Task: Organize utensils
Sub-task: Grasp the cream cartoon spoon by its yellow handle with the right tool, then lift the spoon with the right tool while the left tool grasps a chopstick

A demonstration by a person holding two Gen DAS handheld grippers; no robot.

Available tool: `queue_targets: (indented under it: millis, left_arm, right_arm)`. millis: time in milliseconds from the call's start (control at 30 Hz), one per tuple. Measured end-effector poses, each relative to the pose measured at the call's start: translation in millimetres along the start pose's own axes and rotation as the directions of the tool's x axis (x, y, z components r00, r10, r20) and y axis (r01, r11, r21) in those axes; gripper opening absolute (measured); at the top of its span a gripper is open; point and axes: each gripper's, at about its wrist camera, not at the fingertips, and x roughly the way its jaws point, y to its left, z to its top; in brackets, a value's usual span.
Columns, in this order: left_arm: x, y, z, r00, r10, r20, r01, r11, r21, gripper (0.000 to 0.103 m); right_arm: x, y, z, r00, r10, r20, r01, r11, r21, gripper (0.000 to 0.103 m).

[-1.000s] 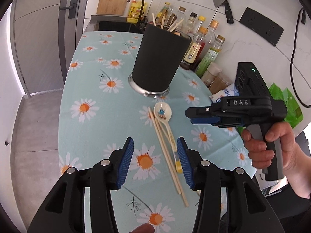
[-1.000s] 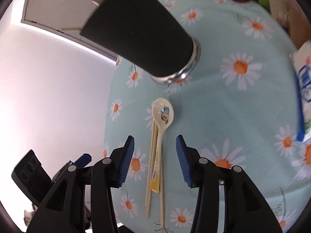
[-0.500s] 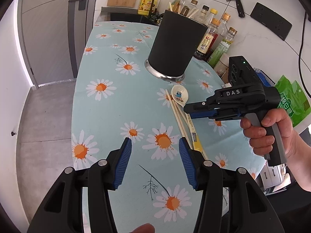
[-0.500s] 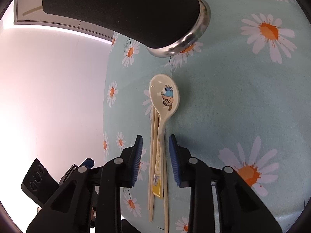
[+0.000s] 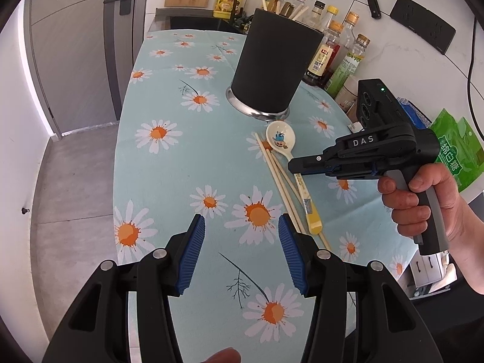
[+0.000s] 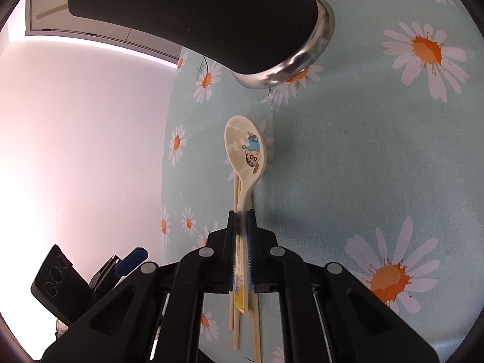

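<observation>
The right tool (image 6: 241, 211) is clamped tight on the handle of the spoon (image 6: 245, 151), its two blue pads pressing the handle about midway along. The spoon lies lengthwise away from the tool, bowl end pointing toward the black utensil holder (image 5: 272, 60), yellow handle tip (image 5: 314, 225) pointing away from the holder. The bowl faces up and stops just short of the holder's metal base ring. Wooden chopsticks (image 5: 281, 181) lie alongside the spoon, roughly parallel, on the side away from the bottles (image 5: 341, 51). The left tool (image 5: 240, 254) hangs half open over the daisy-printed table (image 5: 181, 166), gripping nothing, farther from the holder than the spoon. More utensils stand upright in the holder.
</observation>
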Motion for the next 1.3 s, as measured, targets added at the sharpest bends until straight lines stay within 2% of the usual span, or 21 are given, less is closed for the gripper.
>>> queue_targets:
  millis: [400,633,700,767,1033,1300]
  left_arm:
    - [23.2,-9.9,21.3,0.998,-0.020,-0.060,0.019,1.000,-0.011,0.049]
    - [56.7,-29.0,31.1,0.989,0.016,-0.148,-0.015,1.000,0.008,0.046]
    - [65.1,-33.9,32.7,0.986,0.018,-0.168,-0.016,1.000,0.010,0.037]
    - [72.3,-37.6,34.4,0.982,0.052,-0.184,-0.050,0.999,0.015,0.037]
    - [95.6,-49.5,37.9,0.966,0.118,-0.231,-0.118,0.993,0.013,0.022]
    - [99.5,-51.6,38.5,0.959,0.154,-0.238,-0.161,0.987,-0.010,0.020]
  right_arm:
    - [-61.7,11.8,-10.1,0.995,0.025,0.101,-0.018,0.998,-0.062,0.008]
    - [-92.9,14.6,-20.6,0.989,0.011,0.148,0.007,0.993,-0.118,0.008]
    - [-99.5,13.0,-22.3,0.988,0.013,0.156,0.007,0.992,-0.123,0.008]
    - [-103.7,10.2,-24.6,0.987,0.014,0.163,0.006,0.992,-0.124,0.008]
    - [-122.5,-7.2,-31.6,0.986,0.038,0.161,-0.021,0.994,-0.105,0.008]
    - [-127.1,-16.5,-30.0,0.986,0.068,0.149,-0.051,0.992,-0.115,0.008]
